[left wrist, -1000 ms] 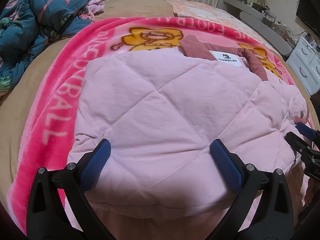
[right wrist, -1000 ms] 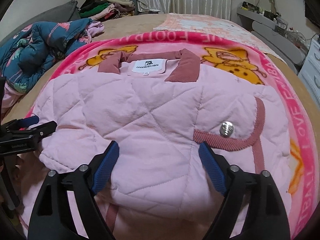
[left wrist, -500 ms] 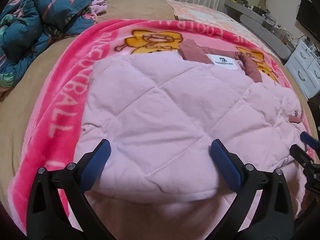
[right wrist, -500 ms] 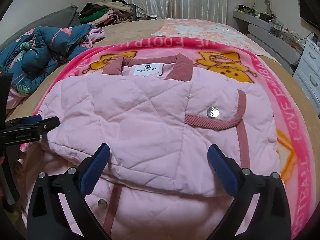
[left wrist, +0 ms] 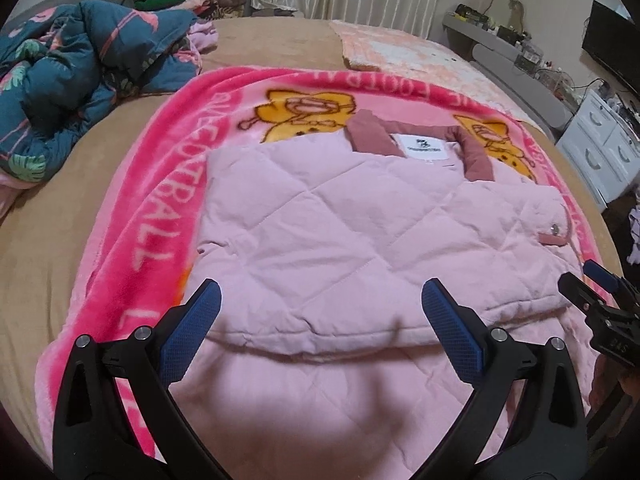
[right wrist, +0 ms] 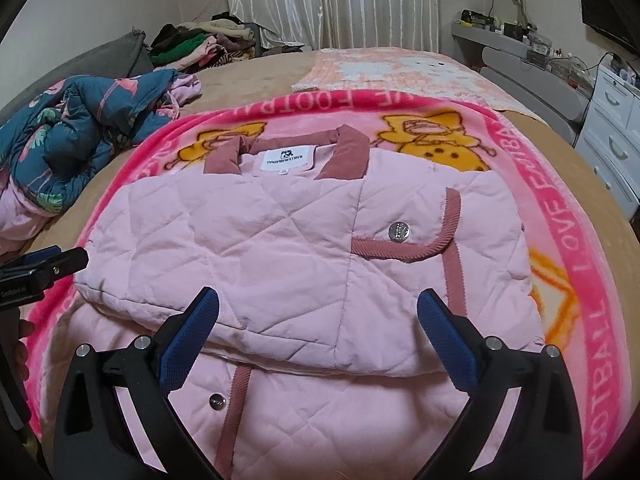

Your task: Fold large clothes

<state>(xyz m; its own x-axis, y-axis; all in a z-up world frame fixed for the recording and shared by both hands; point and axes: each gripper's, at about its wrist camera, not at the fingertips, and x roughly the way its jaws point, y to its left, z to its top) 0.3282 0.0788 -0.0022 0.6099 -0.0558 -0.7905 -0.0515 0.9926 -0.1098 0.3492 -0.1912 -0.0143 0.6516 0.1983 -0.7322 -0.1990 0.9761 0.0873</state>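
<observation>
A pale pink quilted jacket (left wrist: 340, 248) (right wrist: 256, 248) with a dusty-rose collar and white label lies on a bright pink blanket (left wrist: 160, 208) (right wrist: 576, 216), its upper part folded over the lower part. My left gripper (left wrist: 316, 320) hovers open above the fold's near edge, nothing between its blue pads. My right gripper (right wrist: 316, 320) is open too, wide, above the fold near the rose trim and a snap button (right wrist: 398, 232). Each gripper shows at the edge of the other's view: the right gripper (left wrist: 592, 284), the left gripper (right wrist: 60, 260).
A crumpled teal floral quilt (left wrist: 68, 92) (right wrist: 76, 132) lies at the left on the tan bed (left wrist: 48, 208). A clothes pile (right wrist: 200, 44) sits at the far edge. White drawers (right wrist: 616, 148) and a cluttered shelf stand at the right.
Both grippers pulled back and up from the jacket, so more of the lower layer shows below the fold. The right gripper's jaws spread wider. The jacket stayed put.
</observation>
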